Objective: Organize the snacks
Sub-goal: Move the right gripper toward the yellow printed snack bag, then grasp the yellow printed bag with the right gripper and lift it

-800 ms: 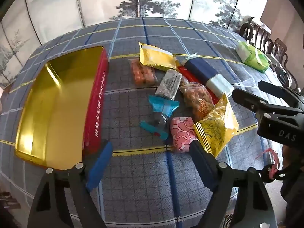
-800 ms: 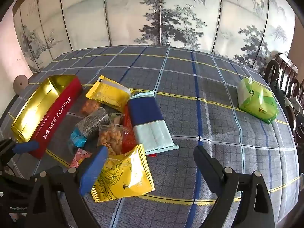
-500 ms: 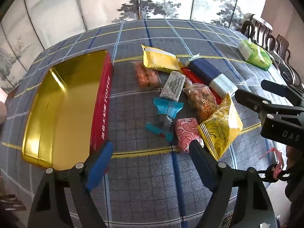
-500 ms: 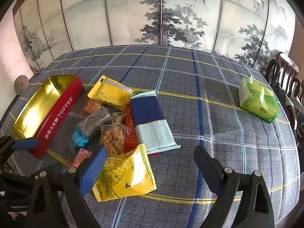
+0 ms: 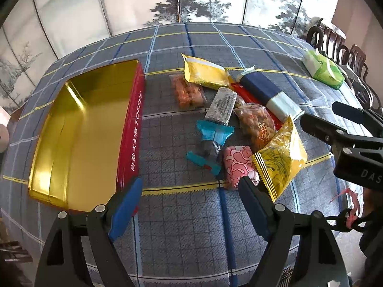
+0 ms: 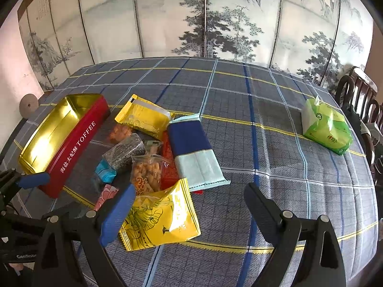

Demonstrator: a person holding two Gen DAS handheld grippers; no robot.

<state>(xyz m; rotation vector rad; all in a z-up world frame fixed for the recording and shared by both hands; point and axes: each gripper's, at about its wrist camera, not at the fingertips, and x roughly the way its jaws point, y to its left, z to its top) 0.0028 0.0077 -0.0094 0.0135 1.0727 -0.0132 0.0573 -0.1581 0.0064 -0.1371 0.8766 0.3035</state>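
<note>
Left gripper [image 5: 189, 191] and right gripper [image 6: 189, 198], both spread wide and empty, above plaid-clothed table [image 6: 263, 124] bearing scattered snack packets [image 5: 239, 119] beside open red-and-gold toffee tin [image 5: 95, 129].

The left gripper [image 5: 189, 192] tilts steeply downward with its jaws spread wide and nothing between them. The right gripper [image 6: 189, 199] also angles down, jaws fully apart and empty, and stands just to the left gripper's right.

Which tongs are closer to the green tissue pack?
Right. The right tongs hover near the snack pile, with the green tissue pack beyond. The left tongs sit farther away, beside the gold tin.
</note>
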